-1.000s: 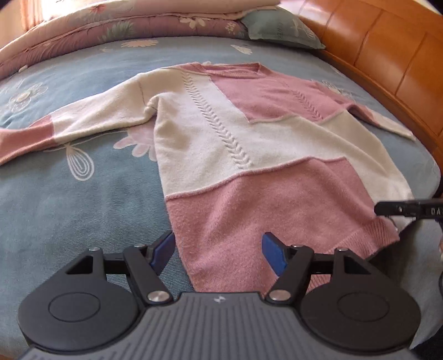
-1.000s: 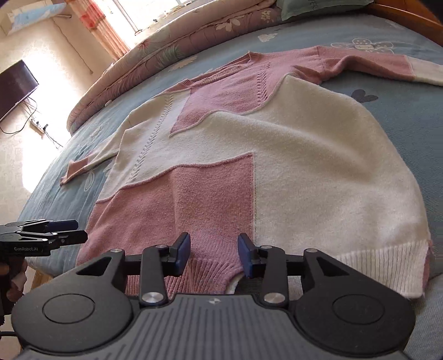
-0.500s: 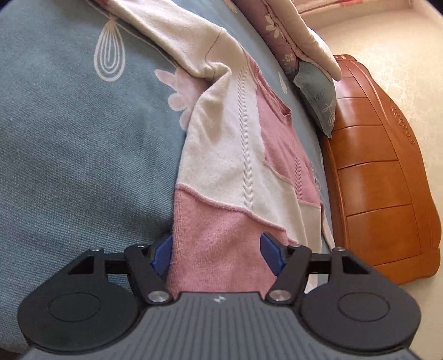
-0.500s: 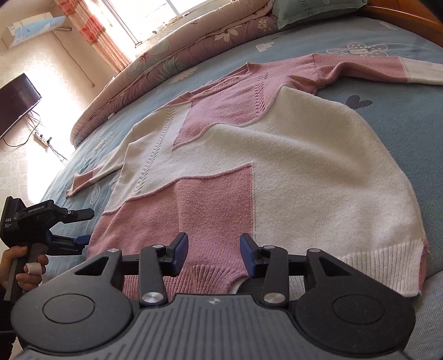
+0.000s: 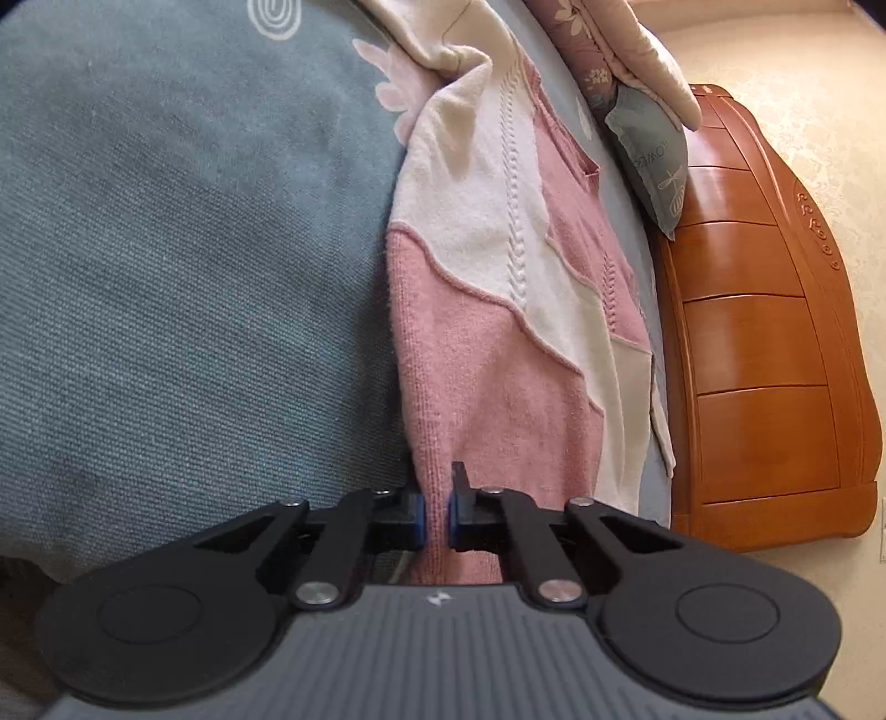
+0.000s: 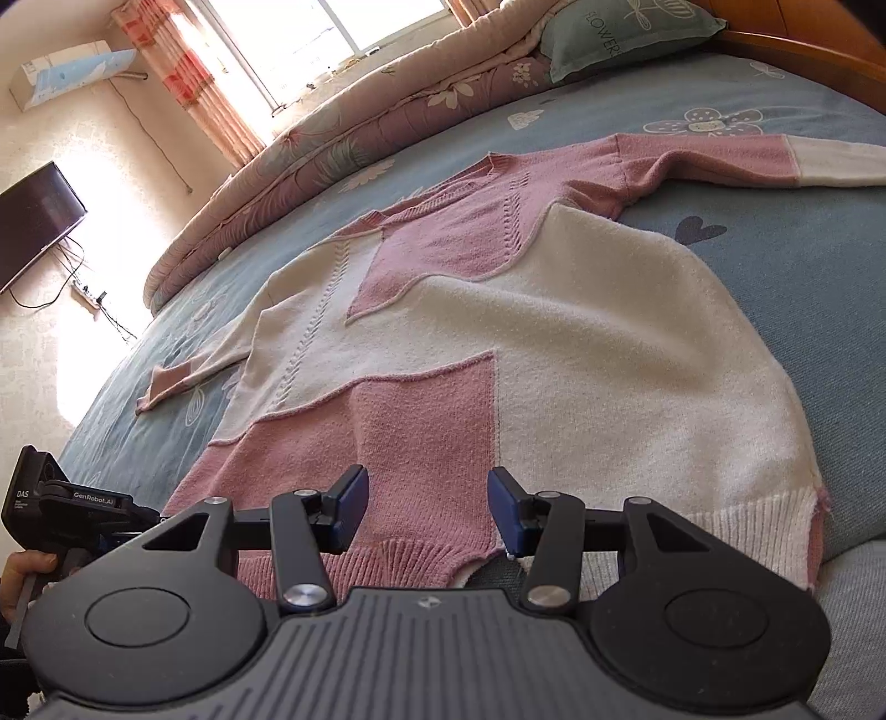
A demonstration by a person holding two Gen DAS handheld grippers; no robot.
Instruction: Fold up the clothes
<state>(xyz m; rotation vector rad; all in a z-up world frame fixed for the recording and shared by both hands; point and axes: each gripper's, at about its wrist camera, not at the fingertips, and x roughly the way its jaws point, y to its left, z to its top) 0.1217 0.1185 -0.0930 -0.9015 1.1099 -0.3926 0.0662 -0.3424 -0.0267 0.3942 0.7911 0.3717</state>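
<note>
Left wrist view, left gripper clenched on sweater hem, right gripper spread above hem, jaws just widened, nothing gripped.

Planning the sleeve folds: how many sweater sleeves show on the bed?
2. One sleeve stretches right near the flower print; the other sleeve lies left, toward the television side. None seems hidden.

The pillow at the head of the bed bears the word "FLOWERS", partly cut off in both wrist views. The left gripper, seen from the right wrist, carries "GenRobot.AI" on its arm and "DAS" on its dark body, with smaller print beneath too small to read
</note>
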